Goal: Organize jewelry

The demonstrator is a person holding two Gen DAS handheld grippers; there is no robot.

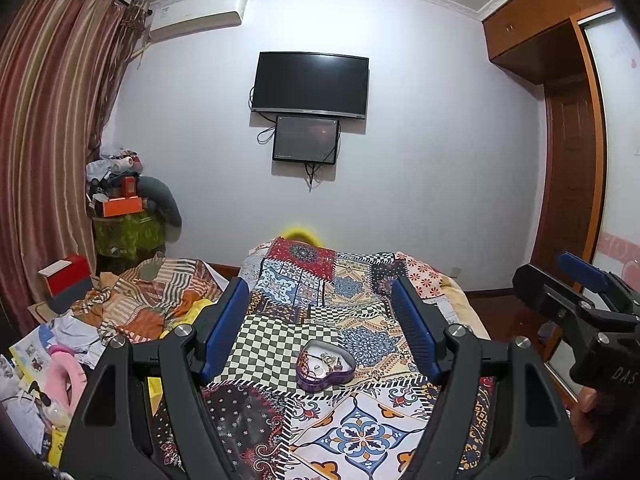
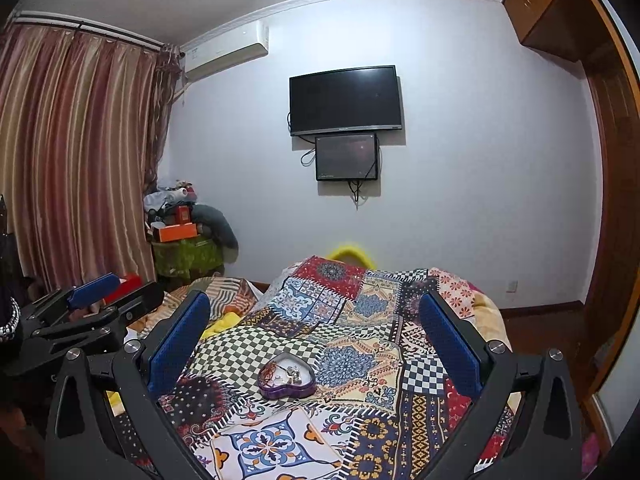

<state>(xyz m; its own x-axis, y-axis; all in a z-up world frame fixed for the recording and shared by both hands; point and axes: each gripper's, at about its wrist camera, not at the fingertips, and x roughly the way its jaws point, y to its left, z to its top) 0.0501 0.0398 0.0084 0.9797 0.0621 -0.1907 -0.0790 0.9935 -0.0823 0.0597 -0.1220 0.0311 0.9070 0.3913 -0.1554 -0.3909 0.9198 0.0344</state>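
A purple heart-shaped tin [image 1: 326,366] lies open on the patchwork bedspread [image 1: 360,432], with small jewelry pieces inside: rings, a chain and beads. It also shows in the right wrist view [image 2: 286,376]. My left gripper [image 1: 320,312] is open and empty, held above the bed with the tin between and just below its blue pads [image 1: 224,328]. My right gripper [image 2: 316,332] is open and empty, likewise above the tin. The right gripper shows at the right edge of the left wrist view [image 1: 576,292], and the left gripper at the left of the right wrist view [image 2: 92,304].
A striped blanket [image 1: 152,296] and loose clutter with a pink item [image 1: 64,376] lie left of the bed. A red box [image 1: 66,278] and a piled stand [image 1: 128,216] sit by the curtain. A wardrobe [image 1: 576,160] stands right. A TV [image 1: 312,84] hangs on the far wall.
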